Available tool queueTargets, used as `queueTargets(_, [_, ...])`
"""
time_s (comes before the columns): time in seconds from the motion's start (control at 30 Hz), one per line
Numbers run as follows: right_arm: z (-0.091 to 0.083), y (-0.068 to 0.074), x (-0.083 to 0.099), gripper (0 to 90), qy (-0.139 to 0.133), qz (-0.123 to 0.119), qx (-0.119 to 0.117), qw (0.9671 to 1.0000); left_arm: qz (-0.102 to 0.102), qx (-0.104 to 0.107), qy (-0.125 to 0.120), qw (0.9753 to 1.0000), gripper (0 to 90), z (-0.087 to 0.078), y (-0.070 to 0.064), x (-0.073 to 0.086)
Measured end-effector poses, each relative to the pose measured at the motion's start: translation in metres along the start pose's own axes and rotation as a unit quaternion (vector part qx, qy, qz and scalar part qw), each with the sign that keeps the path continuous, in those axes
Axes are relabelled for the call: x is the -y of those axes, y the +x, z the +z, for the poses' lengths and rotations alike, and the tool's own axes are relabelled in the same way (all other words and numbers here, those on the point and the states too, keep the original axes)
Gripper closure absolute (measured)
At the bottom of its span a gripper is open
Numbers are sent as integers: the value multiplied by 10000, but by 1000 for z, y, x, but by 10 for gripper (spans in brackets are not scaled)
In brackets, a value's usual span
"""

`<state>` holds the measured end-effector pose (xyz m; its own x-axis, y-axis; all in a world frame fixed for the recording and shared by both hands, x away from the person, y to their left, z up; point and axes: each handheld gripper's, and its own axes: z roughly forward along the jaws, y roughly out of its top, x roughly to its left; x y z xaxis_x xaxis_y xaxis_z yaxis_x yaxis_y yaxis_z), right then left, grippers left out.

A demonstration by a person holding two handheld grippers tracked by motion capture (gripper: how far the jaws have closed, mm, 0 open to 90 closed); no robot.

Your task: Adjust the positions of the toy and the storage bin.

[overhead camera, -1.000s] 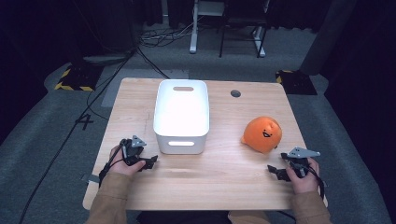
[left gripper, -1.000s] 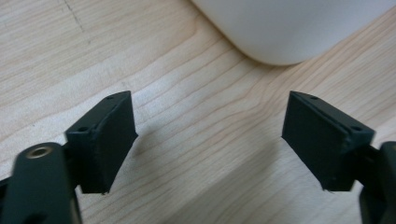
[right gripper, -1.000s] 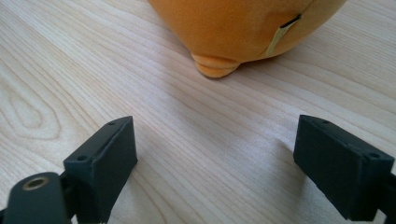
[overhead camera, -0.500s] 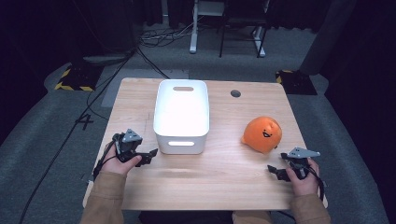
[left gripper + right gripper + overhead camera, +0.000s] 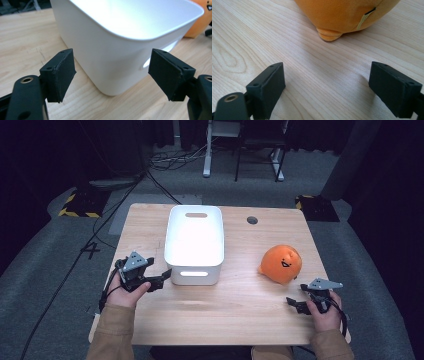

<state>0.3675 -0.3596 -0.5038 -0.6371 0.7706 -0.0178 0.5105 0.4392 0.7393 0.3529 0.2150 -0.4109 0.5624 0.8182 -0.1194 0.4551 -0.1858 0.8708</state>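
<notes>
White bin (image 5: pixel 194 240) unlabelled; left gripper (image 5: pixel 112 72) and right gripper (image 5: pixel 332 92) jaws apart.

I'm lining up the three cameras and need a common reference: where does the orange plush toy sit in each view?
High view: the orange plush toy lies right of centre on the table, ahead of the right gripper.
Left gripper view: a sliver at the top right corner, behind the white bin.
Right gripper view: top centre, beyond the open jaws.
Shared landmark: the light wood tabletop.
</notes>
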Motion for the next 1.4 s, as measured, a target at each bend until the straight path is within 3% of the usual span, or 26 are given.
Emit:
queueTargets(0.23, [0,0,0,137,-7,-6,7,10000,-39,-92,-366,9993,219,-7,-1,-9])
queueTargets(0.47, [0,0,0,137,-6,-2,5,10000,-40,-53,-492,9988,220,-7,-1,-18])
queueTargets(0.77, [0,0,0,137,-7,-1,5,10000,-13,-15,-624,9981,222,11,-2,-32])
queueTargets(1.0, [0,0,0,137,-5,0,3,10000,-40,-8,-608,9981,222,25,1,-35])
queueTargets(1.1, [0,1,0,137,-16,35,-10,10000,-55,-167,-602,9980,226,36,6,-36])
queueTargets(1.4, [0,0,0,137,-4,-10,5,10000,-32,-166,-228,9996,259,50,10,-31])
